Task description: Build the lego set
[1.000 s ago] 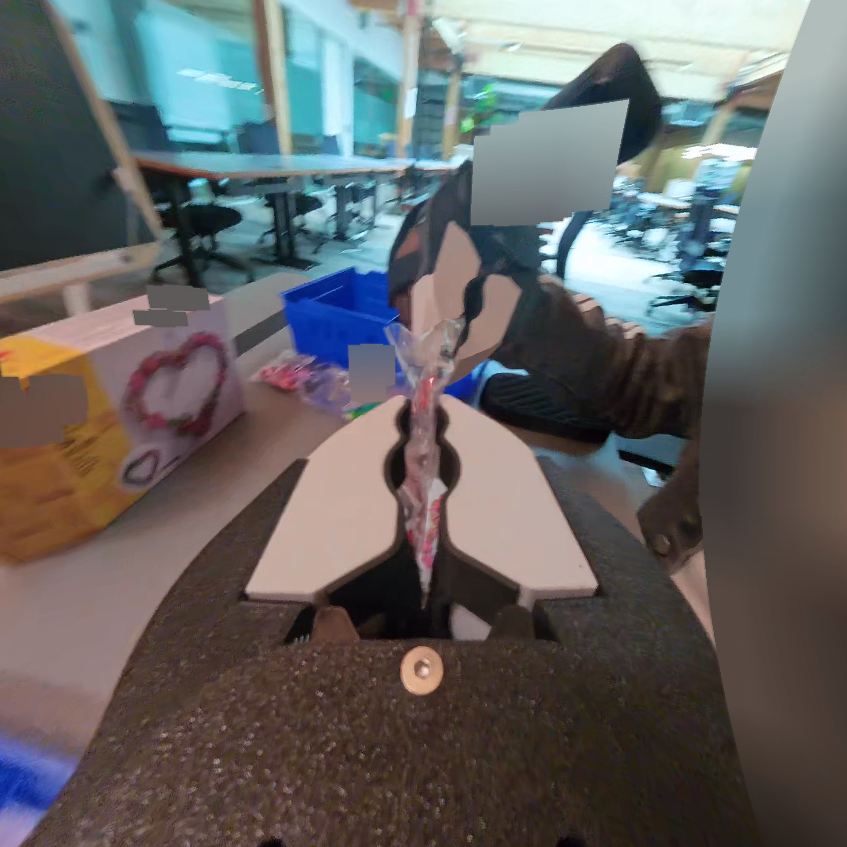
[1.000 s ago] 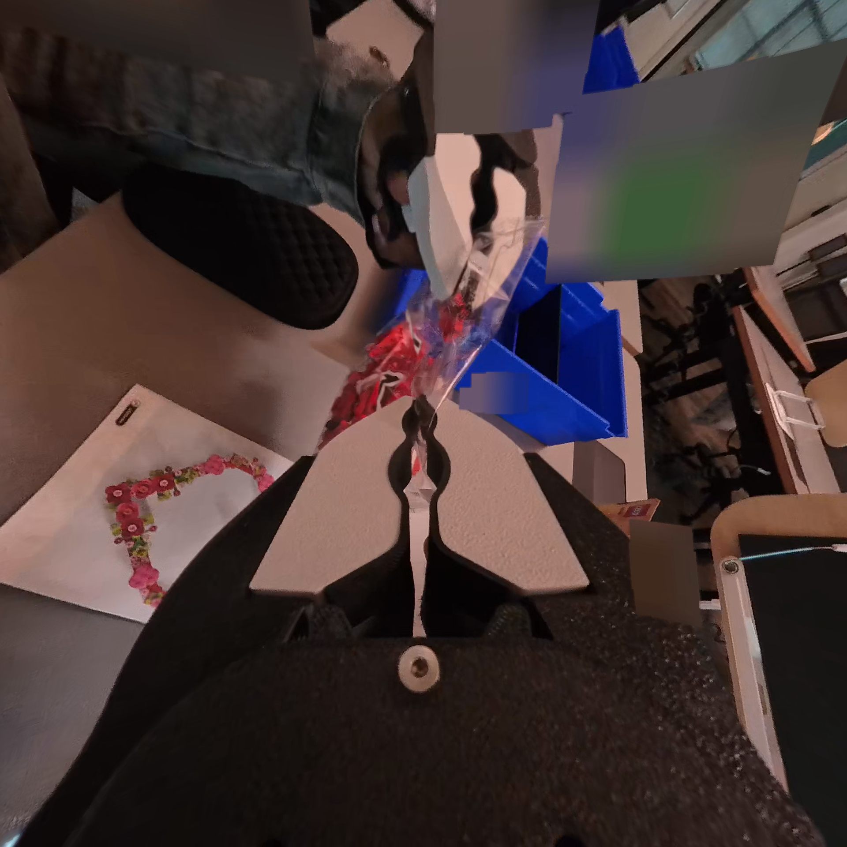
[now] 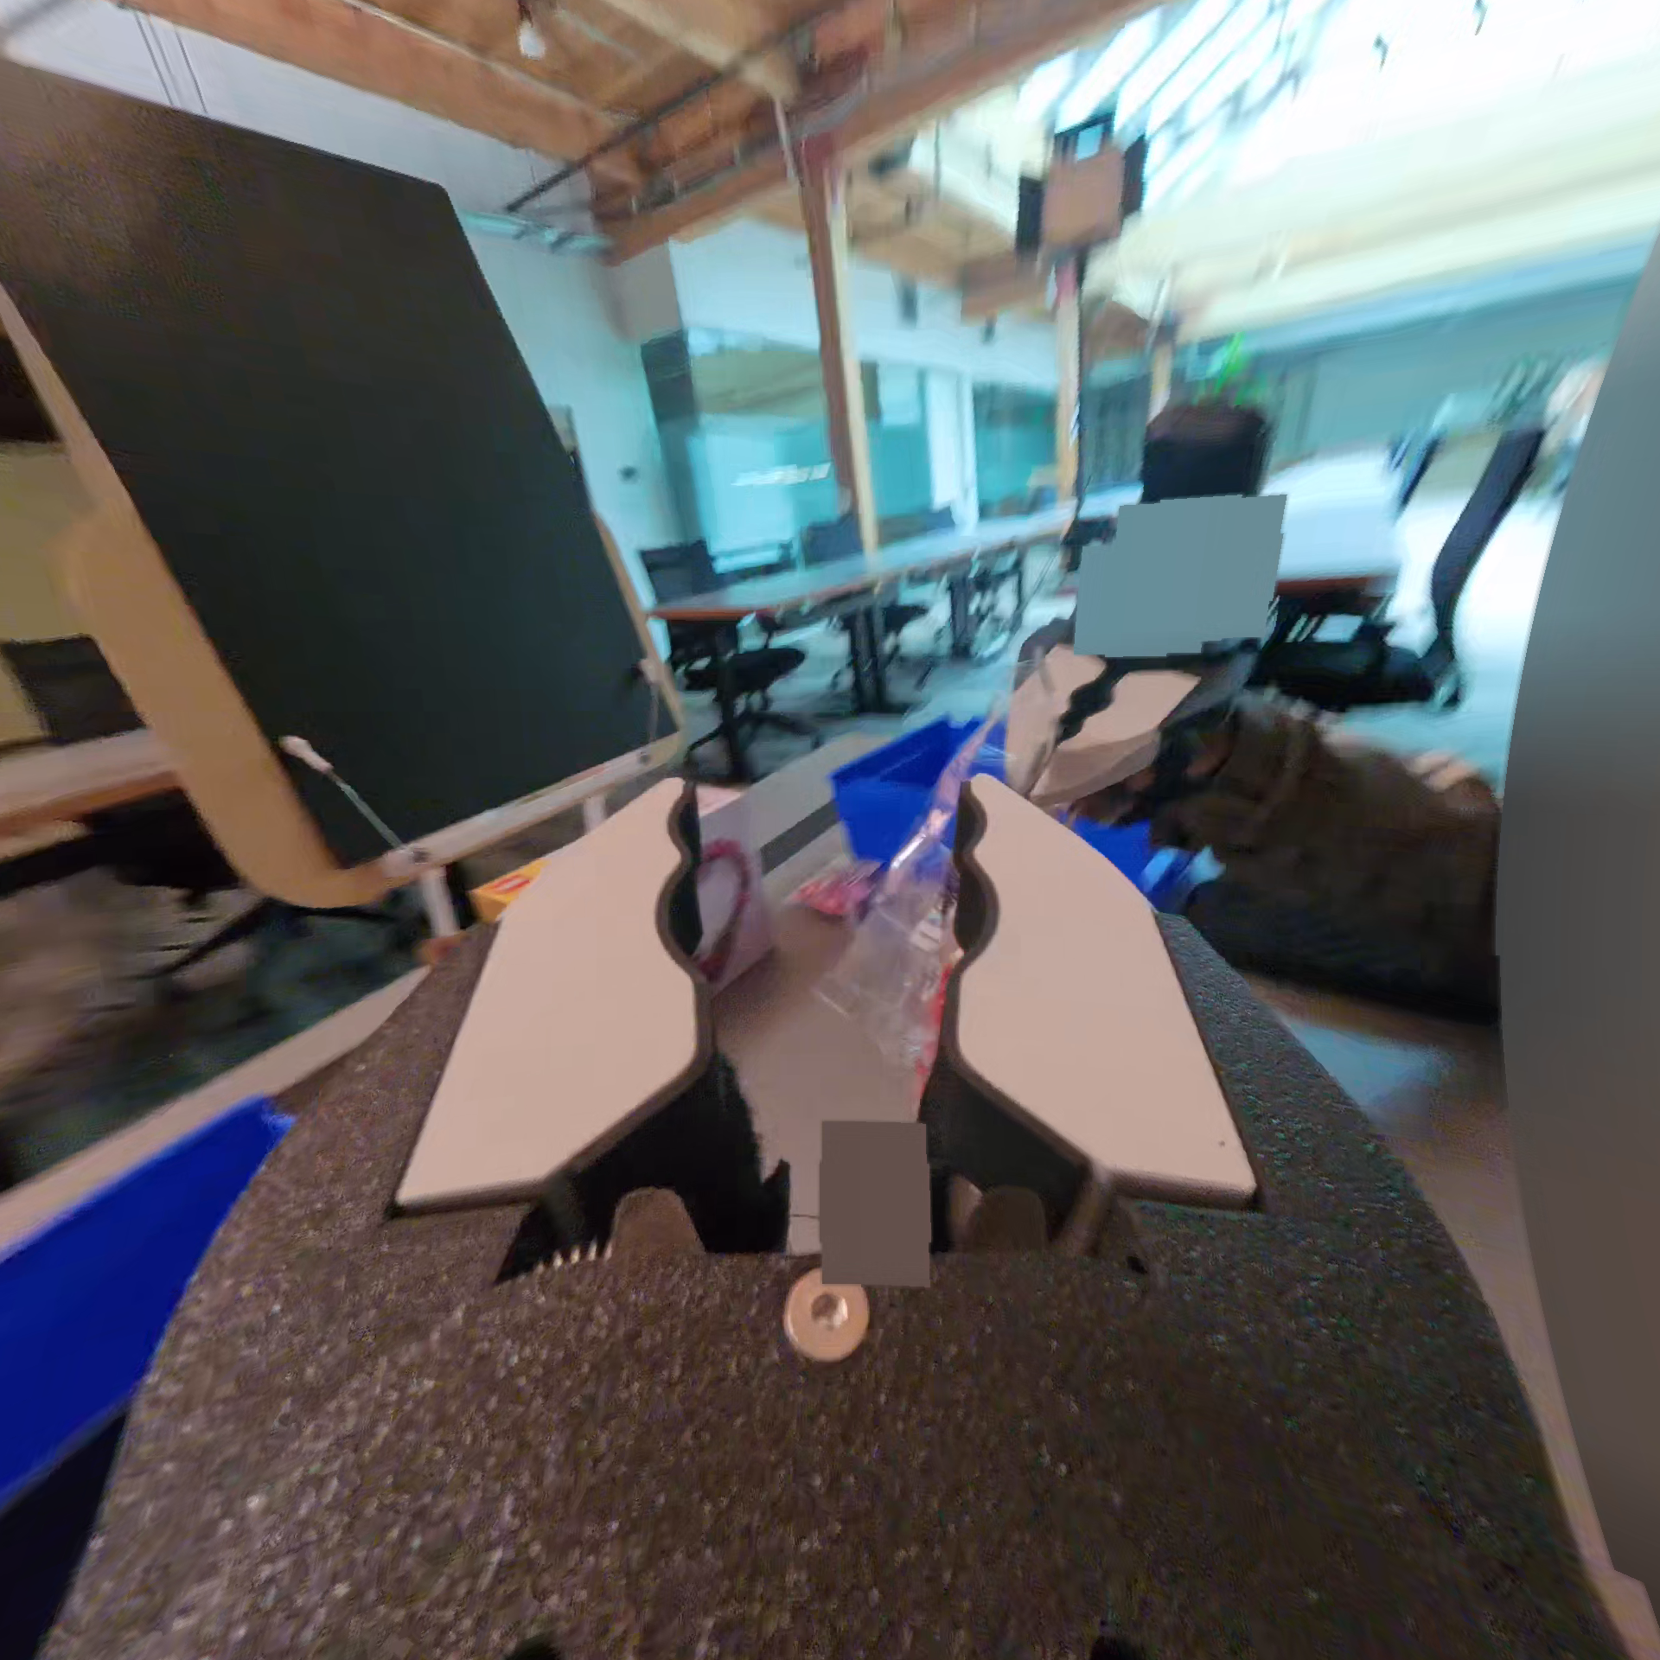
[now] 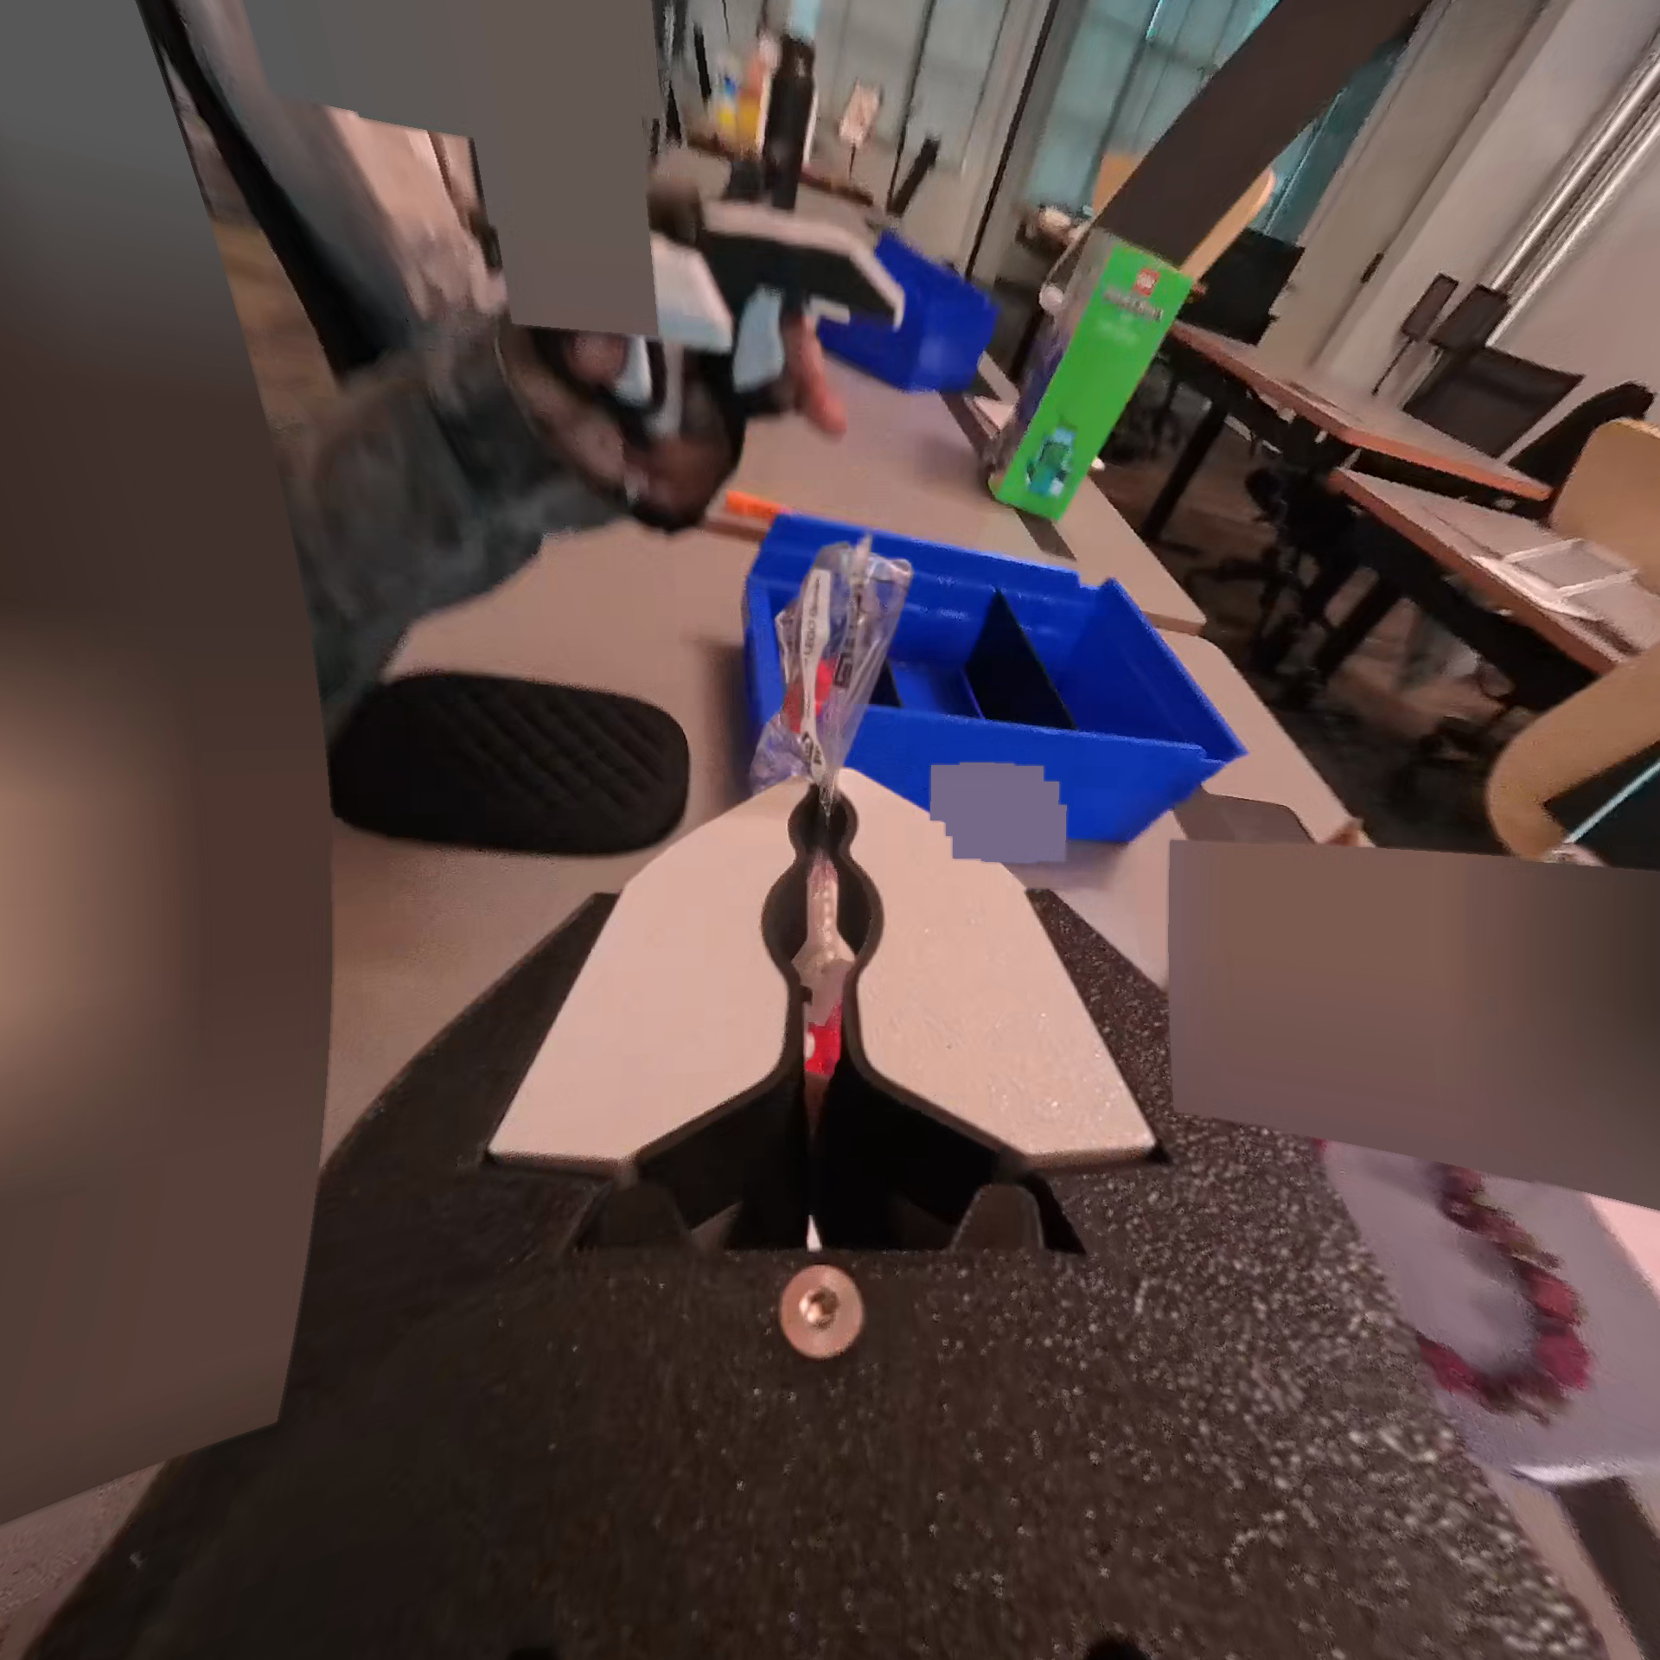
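R gripper pinches the parts bag, L gripper lets go!

Right gripper (image 4: 822,799), centre of its frame, has its fingers clamped on a twisted neck of the clear bag of lego pieces (image 4: 831,665), which stands up in front of the blue bin (image 4: 1060,772). Left gripper (image 3: 822,835) has its fingers wide apart, the bag (image 3: 907,934) loose btwn them at mid-frame. Judgement: light, crinkly, slippery film w/ hard bits inside; grab a bunched corner, not the lumps.

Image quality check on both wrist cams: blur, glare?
Left wrist view: heavy motion blur in the background, windows blown out at upper right, left gripper sharp. Right wrist view: right gripper and plastic bag fairly sharp, blue bin clear, far background smeared, fisheye bending at edges.
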`<state>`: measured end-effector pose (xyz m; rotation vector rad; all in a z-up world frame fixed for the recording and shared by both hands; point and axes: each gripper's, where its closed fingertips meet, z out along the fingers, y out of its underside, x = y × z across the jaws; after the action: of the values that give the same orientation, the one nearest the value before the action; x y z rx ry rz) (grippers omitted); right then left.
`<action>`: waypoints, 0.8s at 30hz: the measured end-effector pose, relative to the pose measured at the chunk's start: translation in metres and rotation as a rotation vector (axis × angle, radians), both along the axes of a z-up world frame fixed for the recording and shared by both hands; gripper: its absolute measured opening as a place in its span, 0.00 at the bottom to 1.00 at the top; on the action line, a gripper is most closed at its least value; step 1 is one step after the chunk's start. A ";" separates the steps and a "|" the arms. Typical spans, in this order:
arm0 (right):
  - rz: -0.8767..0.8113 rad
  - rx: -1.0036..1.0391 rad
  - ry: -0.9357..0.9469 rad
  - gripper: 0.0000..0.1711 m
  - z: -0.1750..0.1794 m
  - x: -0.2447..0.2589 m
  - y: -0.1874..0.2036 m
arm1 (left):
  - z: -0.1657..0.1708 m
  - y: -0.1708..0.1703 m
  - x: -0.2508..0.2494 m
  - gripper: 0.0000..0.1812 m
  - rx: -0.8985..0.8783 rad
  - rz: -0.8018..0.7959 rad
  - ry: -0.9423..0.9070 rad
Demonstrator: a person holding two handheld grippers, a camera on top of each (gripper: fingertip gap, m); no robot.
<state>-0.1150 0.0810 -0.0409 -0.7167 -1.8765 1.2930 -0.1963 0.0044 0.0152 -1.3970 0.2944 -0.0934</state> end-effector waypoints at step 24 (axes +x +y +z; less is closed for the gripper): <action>-0.059 -0.088 0.172 0.00 0.003 0.009 0.016 | -0.057 0.066 0.061 0.00 -0.542 -0.203 0.475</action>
<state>-0.1055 0.0971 -0.0377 -0.6780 -1.6583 1.3622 -0.1355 0.0705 -0.0419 -1.9186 0.8540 -0.0047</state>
